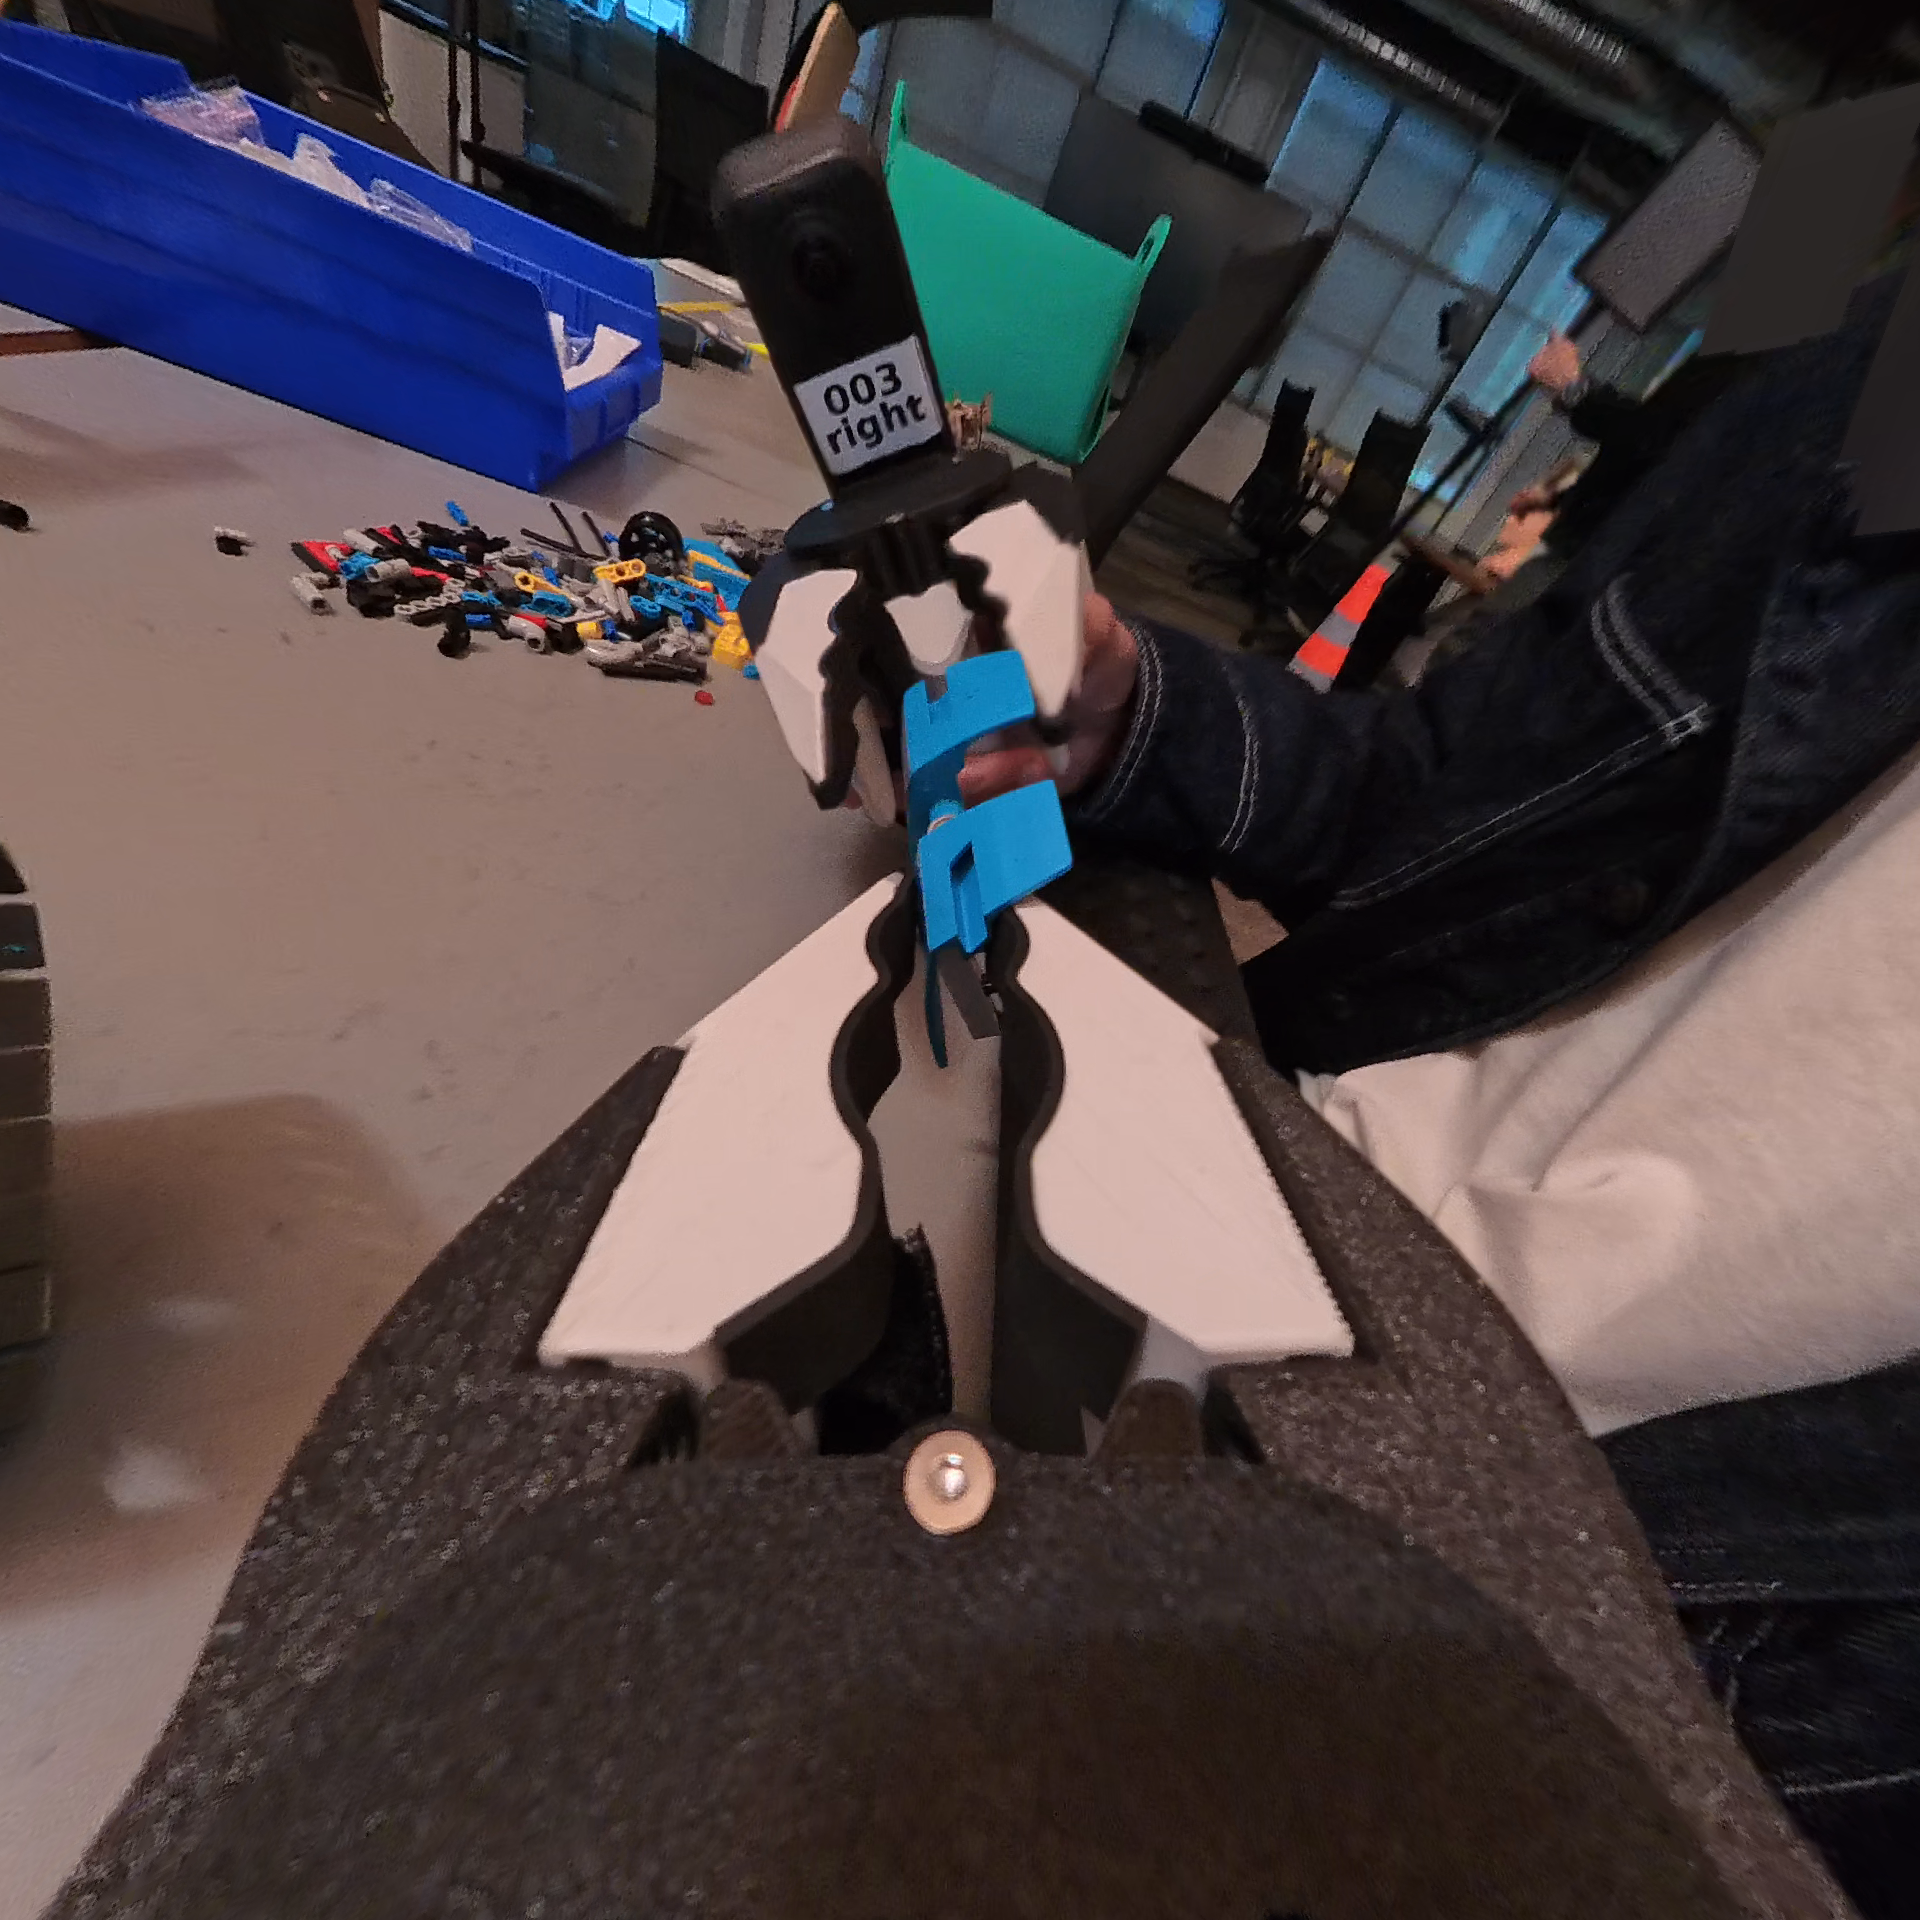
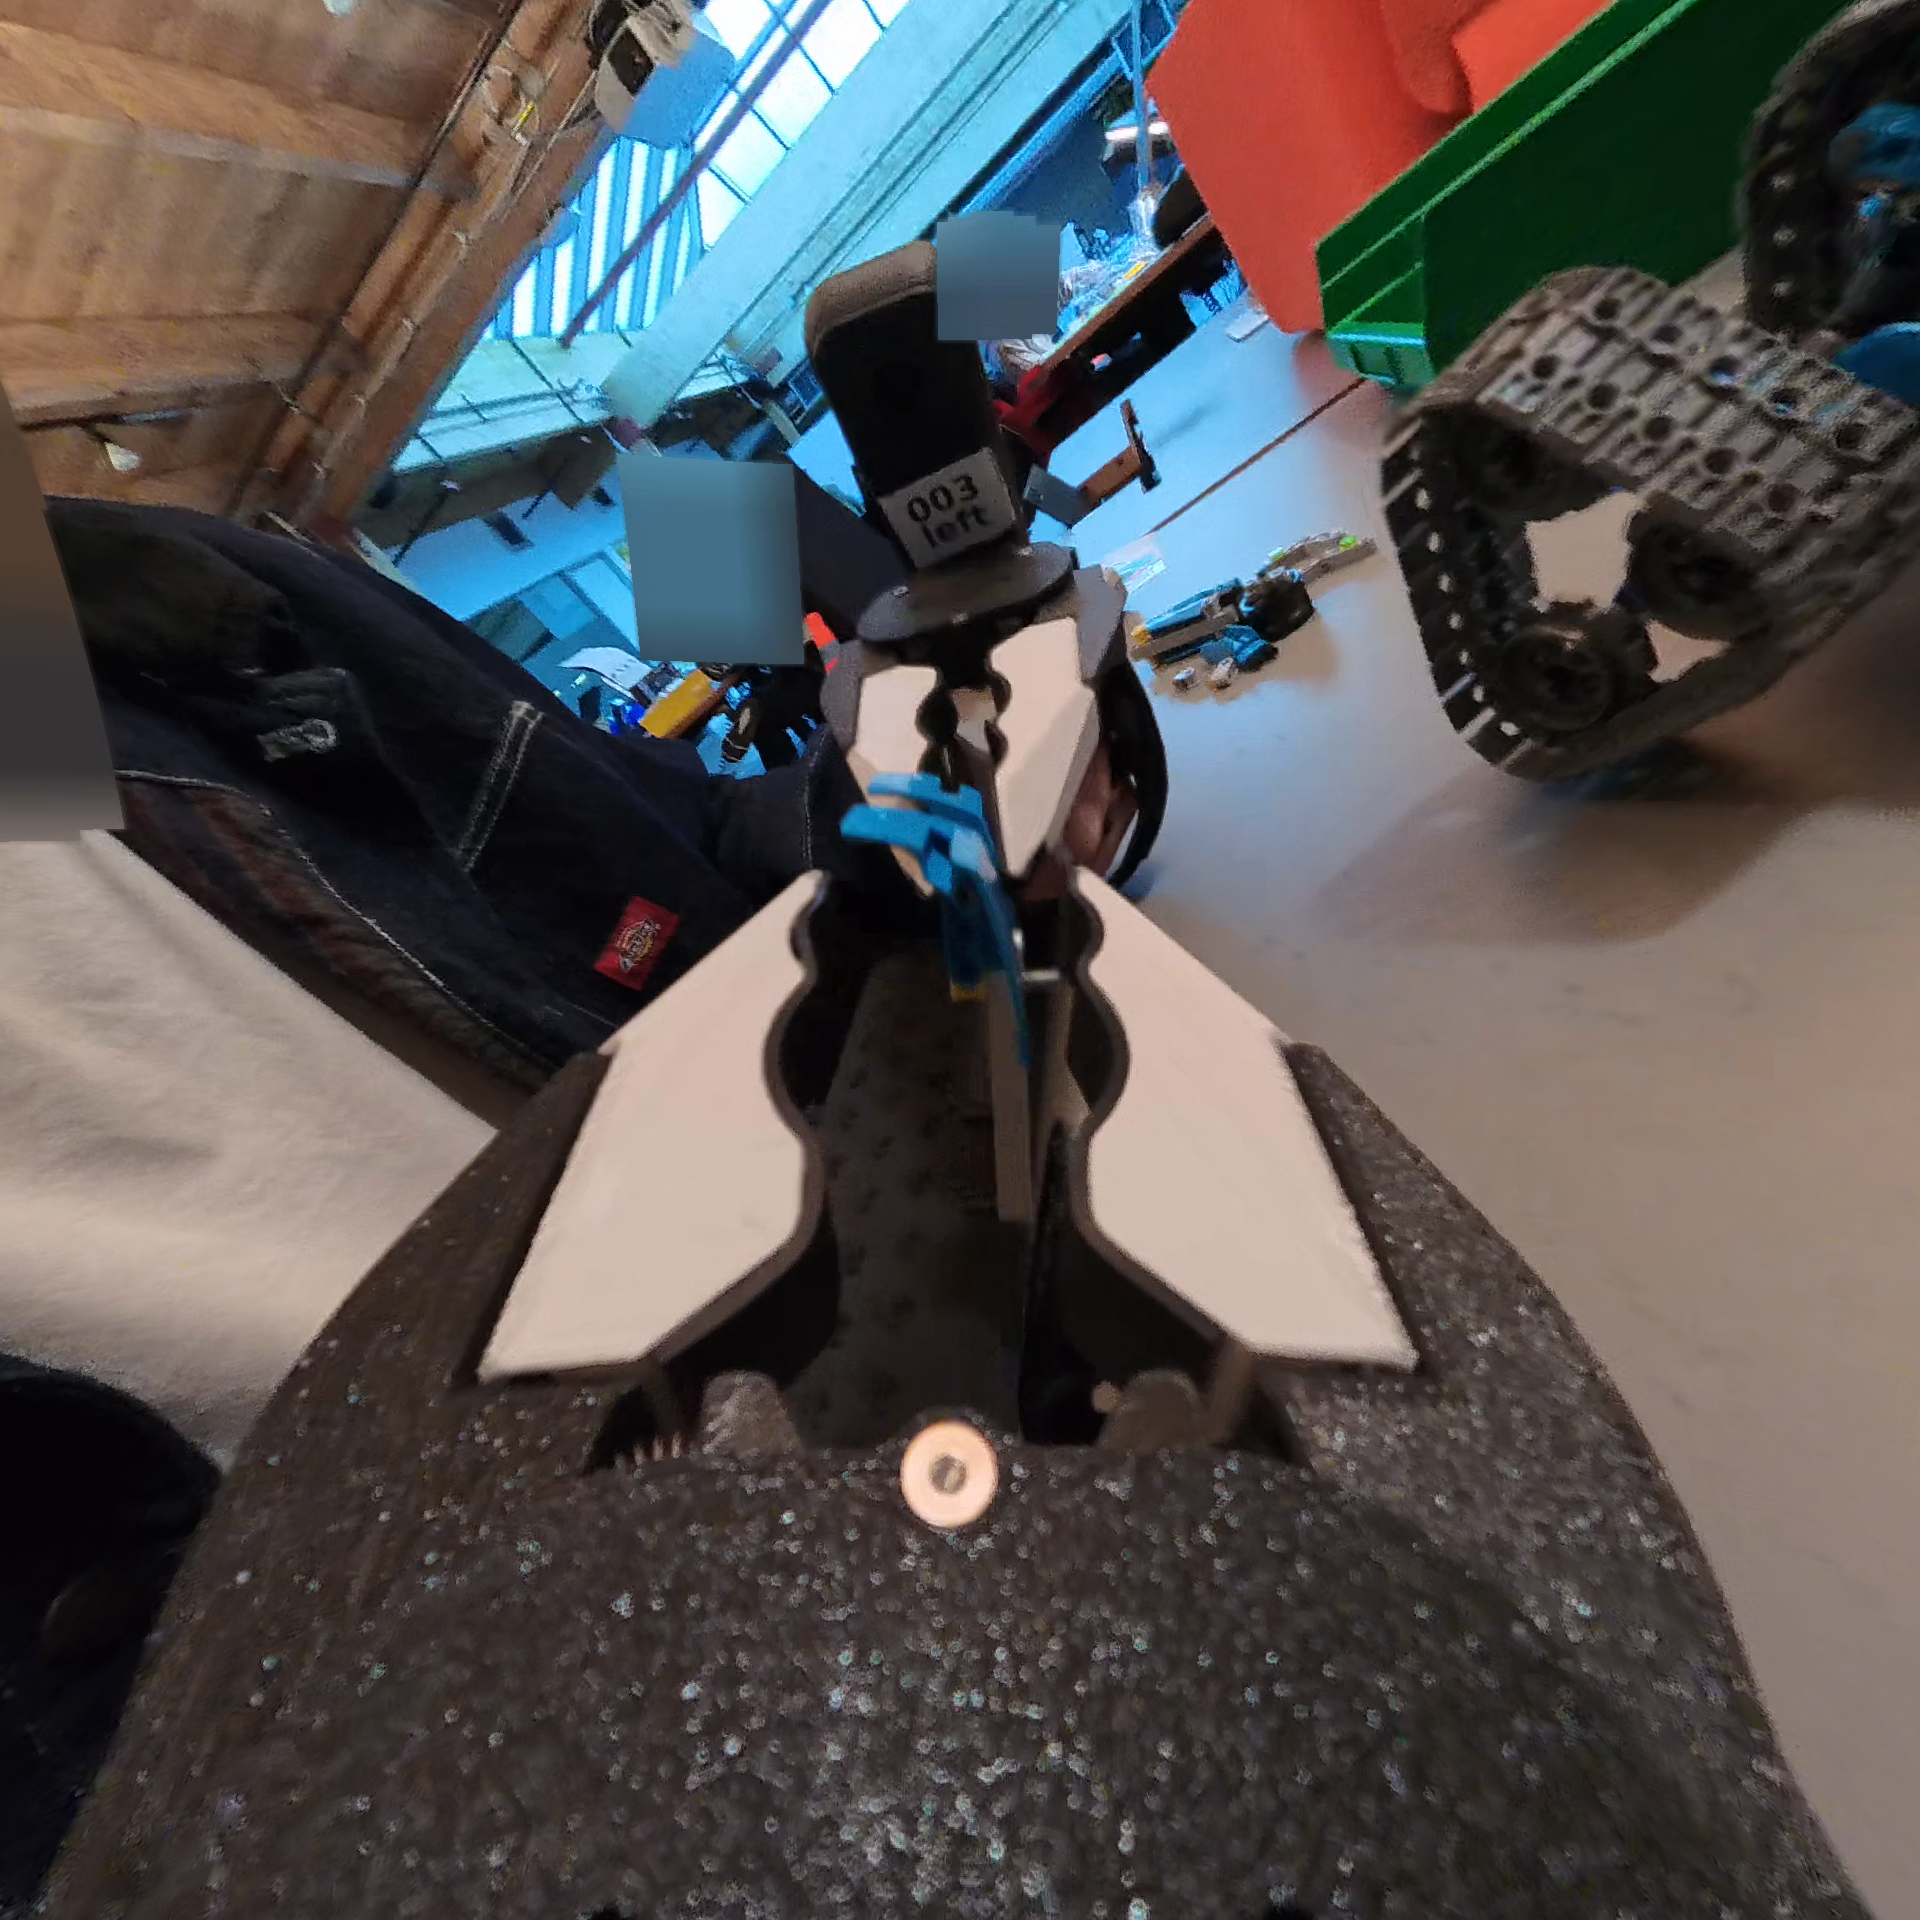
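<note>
A blue building-brick assembly [image 1: 982, 821] with a grey beam is held in the air between the two grippers, which face each other tip to tip. My left gripper [image 1: 956, 920] is shut on its near end. My right gripper [image 1: 951, 748], under a black camera [image 1: 831, 291], has its fingers on either side of the far blue block. In the right wrist view the assembly [image 2: 930, 826] lies between the tips of my right gripper [image 2: 945, 899], and the grey beam runs along the right pad. The left gripper [image 2: 971, 790] grips it from the far side.
A grey table [image 1: 364, 883] carries a pile of small mixed bricks [image 1: 540, 597], a blue bin [image 1: 312, 260] and a green bin [image 1: 1013, 312]. A tracked model [image 2: 1662, 540], a small blue model [image 2: 1221, 618], and green [image 2: 1507, 197] and orange [image 2: 1299, 135] bins lie on the right. A denim sleeve [image 1: 1455, 810] is close by. My two grippers' fingertips are within a few centimetres of each other.
</note>
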Demonstrator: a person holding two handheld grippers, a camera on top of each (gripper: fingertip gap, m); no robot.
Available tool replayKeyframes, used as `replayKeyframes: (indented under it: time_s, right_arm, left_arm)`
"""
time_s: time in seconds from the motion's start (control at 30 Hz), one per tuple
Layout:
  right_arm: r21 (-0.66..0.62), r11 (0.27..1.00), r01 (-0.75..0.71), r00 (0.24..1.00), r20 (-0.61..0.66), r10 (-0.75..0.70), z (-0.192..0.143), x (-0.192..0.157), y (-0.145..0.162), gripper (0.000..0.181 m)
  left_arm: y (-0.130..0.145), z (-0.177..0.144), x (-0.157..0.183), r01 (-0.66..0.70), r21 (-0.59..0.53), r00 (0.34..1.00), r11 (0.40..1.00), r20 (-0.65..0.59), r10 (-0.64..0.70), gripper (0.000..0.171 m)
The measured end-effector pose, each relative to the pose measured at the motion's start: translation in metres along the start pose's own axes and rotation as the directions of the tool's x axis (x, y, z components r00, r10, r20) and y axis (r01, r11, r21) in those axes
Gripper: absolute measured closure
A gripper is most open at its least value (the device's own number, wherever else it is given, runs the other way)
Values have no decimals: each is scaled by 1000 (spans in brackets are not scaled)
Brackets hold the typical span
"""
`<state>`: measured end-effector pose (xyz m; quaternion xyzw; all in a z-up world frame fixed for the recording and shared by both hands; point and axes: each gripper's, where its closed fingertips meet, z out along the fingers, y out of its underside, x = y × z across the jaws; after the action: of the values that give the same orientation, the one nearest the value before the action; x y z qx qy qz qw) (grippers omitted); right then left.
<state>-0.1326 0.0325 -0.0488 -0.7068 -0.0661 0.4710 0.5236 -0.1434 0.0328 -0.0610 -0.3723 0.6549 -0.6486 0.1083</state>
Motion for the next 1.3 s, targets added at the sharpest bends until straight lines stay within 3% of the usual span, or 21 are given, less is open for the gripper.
replayKeyframes:
  time_s: [0.1, 0.27, 0.37, 0.67, 0.73, 0.8, 0.87, 0.97, 1.07, 1.2, 1.27, 1.3]
  right_arm:
    - [-48, 997, 62, 995, -72, -65, 10, 6, 7, 169]
    - [-54, 998, 45, 996, -73, -49, 12, 7, 8, 170]
    - [7, 999, 49, 996, -74, -48, 11, 3, -3, 171]
    - [-3, 999, 50, 998, -26, -50, 8, -1, 0, 172]
    - [51, 998, 27, 999, -27, -25, -7, 2, -9, 173]
    - [255, 966, 28, 997, -72, -10, -58, 9, -42, 173]
    - [317, 947, 48, 991, -131, -7, -86, 17, -50, 174]
    - [191, 981, 45, 997, -72, -32, -36, 11, -37, 172]
    - [347, 935, -76, 996, -24, 90, -68, 20, -53, 173]
    - [374, 883, -282, 956, 189, 225, -55, 13, -52, 172]
    - [392, 866, -311, 943, 245, 227, -50, 8, -56, 172]
    - [386, 867, -314, 939, 260, 224, -45, 6, -55, 172]
  left_arm:
    - [-2, 0, -1, -13, 8, 1000, 1000, 15, 13, 161]
    - [-1, 2, -3, -53, -6, 997, 999, 50, 54, 160]
    - [-12, -2, -3, -76, 53, 994, 996, 78, 71, 160]
    - [-12, -4, 2, -43, 67, 999, 997, 29, 41, 162]
    - [-16, -14, -8, -27, 100, 997, 995, 68, 20, 171]
    - [-40, -50, -23, 29, 279, 994, 960, 96, -58, 171]
    - [-43, -63, -32, 16, 307, 990, 952, 131, -59, 171]
    - [-38, -27, -18, 25, 216, 998, 976, 45, -36, 171]
    - [-32, -32, -23, 64, 222, 995, 973, 63, -80, 171]
    - [-25, -13, -17, 3, 149, 996, 989, 84, -16, 171]
    - [-26, -4, -17, 0, 142, 994, 990, 106, -16, 142]
    - [-28, -2, -17, 12, 152, 994, 988, 108, -29, 141]
